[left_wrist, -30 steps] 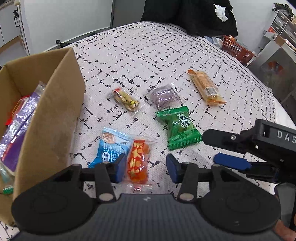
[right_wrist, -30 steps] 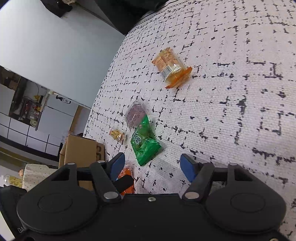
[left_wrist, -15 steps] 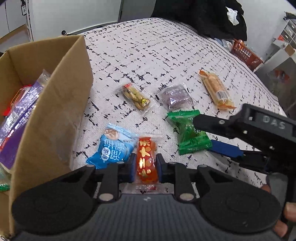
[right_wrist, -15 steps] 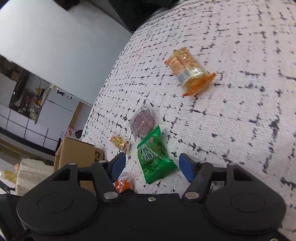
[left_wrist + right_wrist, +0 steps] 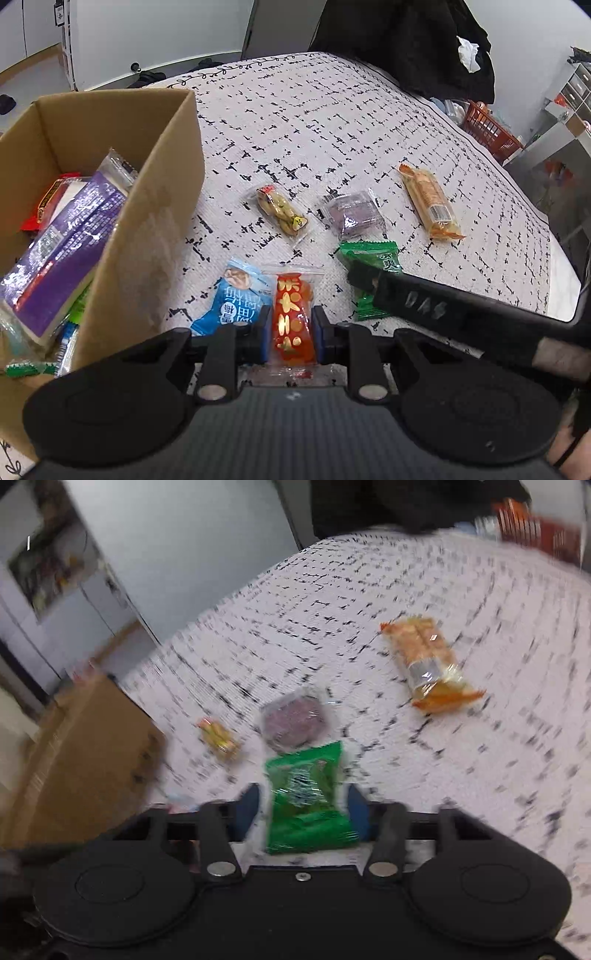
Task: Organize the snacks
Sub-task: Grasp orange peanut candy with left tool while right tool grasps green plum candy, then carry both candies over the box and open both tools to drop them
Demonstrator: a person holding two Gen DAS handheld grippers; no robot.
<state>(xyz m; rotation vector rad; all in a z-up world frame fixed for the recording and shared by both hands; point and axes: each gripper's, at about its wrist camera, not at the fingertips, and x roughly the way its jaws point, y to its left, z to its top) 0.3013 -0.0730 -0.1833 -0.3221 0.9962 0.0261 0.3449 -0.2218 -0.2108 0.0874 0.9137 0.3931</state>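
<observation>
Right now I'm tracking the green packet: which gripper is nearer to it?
Right. The right gripper straddles the green packet, jaws closing; the left gripper is beside it, clamping the red packet.

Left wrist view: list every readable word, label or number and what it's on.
"DAS" on the right gripper arm.
"爽" on the green snack packet, partly hidden.
Blue snack packet: large white Chinese characters, upside down, not reliably readable.
Red snack packet: gold characters, too stylised to read.
Purple packet in the cardboard box: print too small.
Orange cracker pack: barcode only.

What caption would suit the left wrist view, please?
Left gripper shut on red snack packet beside cardboard box.
</observation>
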